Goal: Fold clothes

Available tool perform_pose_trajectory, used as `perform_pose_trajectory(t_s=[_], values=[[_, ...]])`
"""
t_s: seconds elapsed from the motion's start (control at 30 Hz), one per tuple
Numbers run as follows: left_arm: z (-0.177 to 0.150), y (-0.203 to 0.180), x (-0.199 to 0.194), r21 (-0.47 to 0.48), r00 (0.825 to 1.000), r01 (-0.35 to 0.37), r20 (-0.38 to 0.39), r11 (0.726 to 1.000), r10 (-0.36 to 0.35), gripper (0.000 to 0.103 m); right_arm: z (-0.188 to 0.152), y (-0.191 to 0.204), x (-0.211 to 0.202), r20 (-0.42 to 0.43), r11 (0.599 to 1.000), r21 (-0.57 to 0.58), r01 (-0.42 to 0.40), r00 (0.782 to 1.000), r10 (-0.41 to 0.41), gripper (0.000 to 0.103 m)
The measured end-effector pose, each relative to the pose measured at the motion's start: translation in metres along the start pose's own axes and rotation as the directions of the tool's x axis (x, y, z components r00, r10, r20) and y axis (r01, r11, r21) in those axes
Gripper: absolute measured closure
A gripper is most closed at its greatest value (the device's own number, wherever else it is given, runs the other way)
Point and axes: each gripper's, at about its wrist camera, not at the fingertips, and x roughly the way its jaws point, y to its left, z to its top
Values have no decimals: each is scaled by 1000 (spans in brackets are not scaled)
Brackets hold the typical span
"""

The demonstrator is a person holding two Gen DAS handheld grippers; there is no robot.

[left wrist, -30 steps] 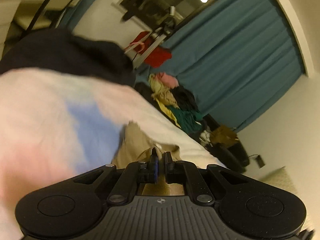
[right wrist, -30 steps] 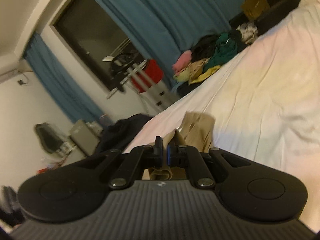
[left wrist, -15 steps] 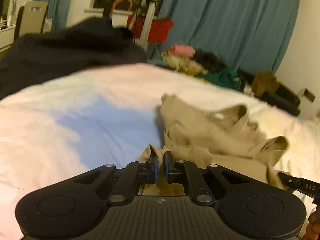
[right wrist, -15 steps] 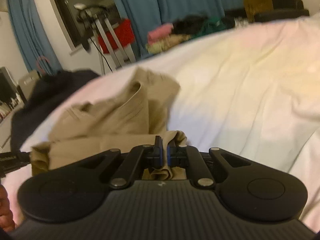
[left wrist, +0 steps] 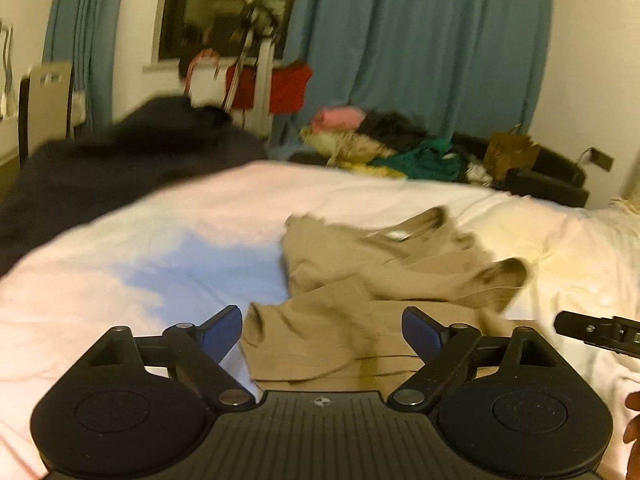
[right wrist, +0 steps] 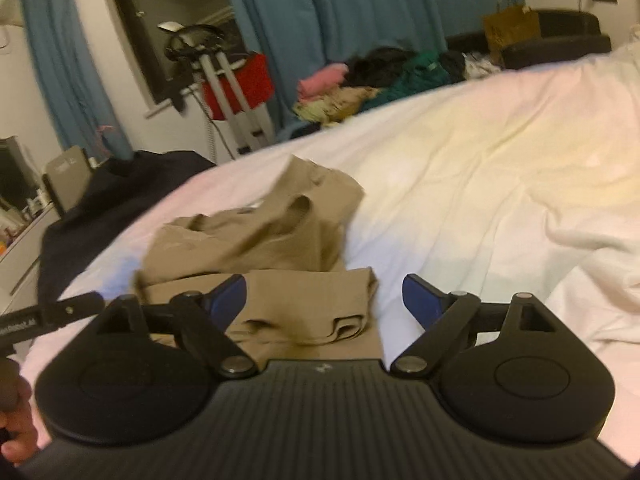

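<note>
The left gripper (left wrist: 322,330) and the right gripper (right wrist: 324,300) are both hovering with fingers spread wide and grasping nothing, just above the near edge of the tan trousers (left wrist: 372,280) lying on the white bed (left wrist: 140,248). The near part of the garment is lying doubled over in a flat band, while the far part is bunching up in loose, open folds, so the folding is looking only partly done, with smoothing and further folds likely remaining.

You've got plain tan trousers (left wrist: 372,280) on a white sheet (left wrist: 120,280), blue pads (left wrist: 222,334) on black grippers, teal curtains (left wrist: 420,40) behind.
</note>
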Motion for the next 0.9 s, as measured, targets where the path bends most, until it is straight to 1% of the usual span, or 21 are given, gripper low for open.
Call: perform_pose_trajectory(t_s=[0.07, 0.13, 0.2, 0.27, 0.47, 0.63, 0.73, 0.8, 0.9], values=[[-3, -8, -25, 1, 1000, 23, 18, 1000, -23, 8, 1, 5, -21, 24, 1000, -14, -14, 1000, 14, 17], [-9, -16, -49, 31, 999, 33, 38, 999, -34, 8, -1, 10, -40, 46, 999, -36, -19, 999, 21, 17], [-14, -24, -69, 76, 998, 22, 64, 997, -26, 7, -5, 18, -57, 61, 998, -61, -25, 998, 29, 17], [-19, -28, -86, 88, 997, 9, 80, 996, -16, 6, -11, 24, -72, 72, 996, -81, -36, 997, 42, 17], [-32, -22, -117, -8, 999, 19, 46, 1000, -19, 6, -32, 30, -105, 89, 995, -97, -38, 995, 47, 17], [-44, -19, -120, -61, 999, 34, -15, 998, -35, 6, -45, 32, -112, 86, 995, -95, -16, 996, 25, 17], [-47, -23, -115, -37, 999, 12, -46, 999, -14, 6, -47, 34, -110, 87, 995, -98, -11, 996, 20, 17], [-51, -27, -109, -11, 997, -6, -83, 1000, 6, 6, -49, 32, -108, 81, 996, -91, -18, 996, 26, 17], [-58, -30, -99, 3, 991, -10, -136, 1000, 11, 6, -49, 28, -104, 63, 998, -63, -14, 998, 18, 17]])
